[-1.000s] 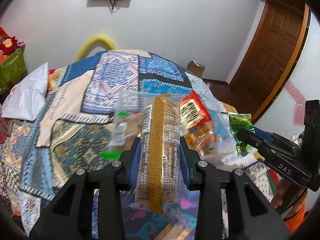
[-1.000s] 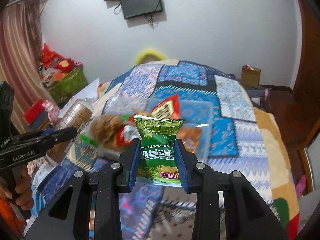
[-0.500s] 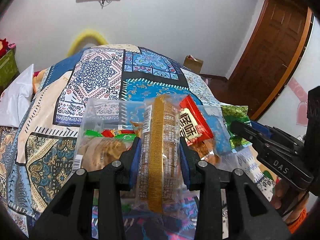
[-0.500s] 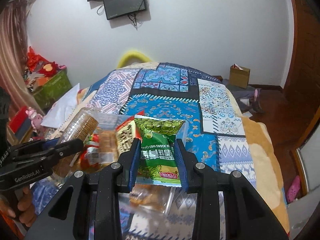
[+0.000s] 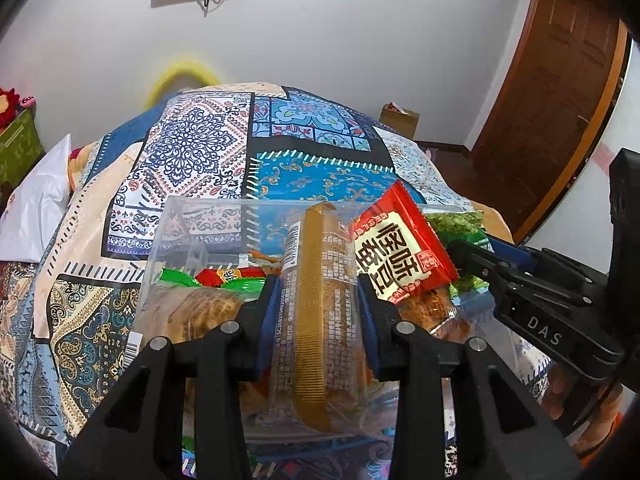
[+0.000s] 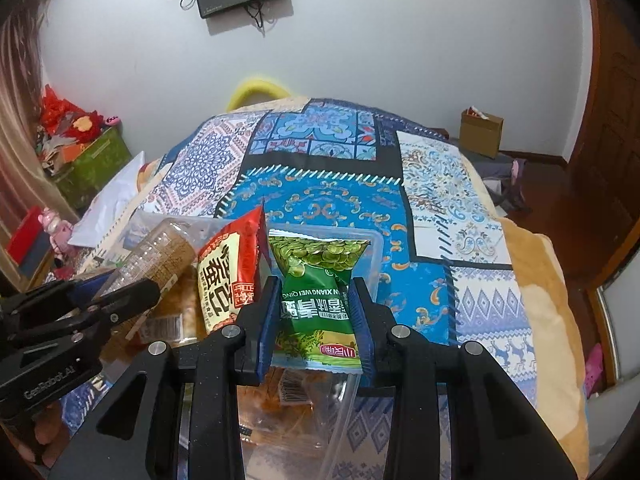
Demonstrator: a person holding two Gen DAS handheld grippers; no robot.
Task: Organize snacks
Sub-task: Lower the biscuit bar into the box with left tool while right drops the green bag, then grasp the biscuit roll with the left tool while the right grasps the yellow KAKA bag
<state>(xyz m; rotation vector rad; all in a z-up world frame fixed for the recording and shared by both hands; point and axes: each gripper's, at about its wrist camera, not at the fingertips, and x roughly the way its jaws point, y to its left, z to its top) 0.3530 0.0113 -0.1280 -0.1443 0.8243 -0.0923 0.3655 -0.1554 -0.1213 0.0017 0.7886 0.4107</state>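
My left gripper is shut on a clear biscuit pack with a gold strip, held over a clear plastic box on the bed. My right gripper is shut on a green pea snack bag, held over the box's right end. A red snack bag stands in the box between the two; it also shows in the right wrist view. Other snack packs lie in the box. The biscuit pack and left gripper show at left in the right wrist view.
A patchwork quilt covers the bed. A white pillow lies at the left. A wooden door is at the right, a cardboard box on the floor, a green bin by the left wall.
Both grippers have moved forward and closer to the clear box with their packs still held. The box and the red bag now sit nearer and larger in both views.
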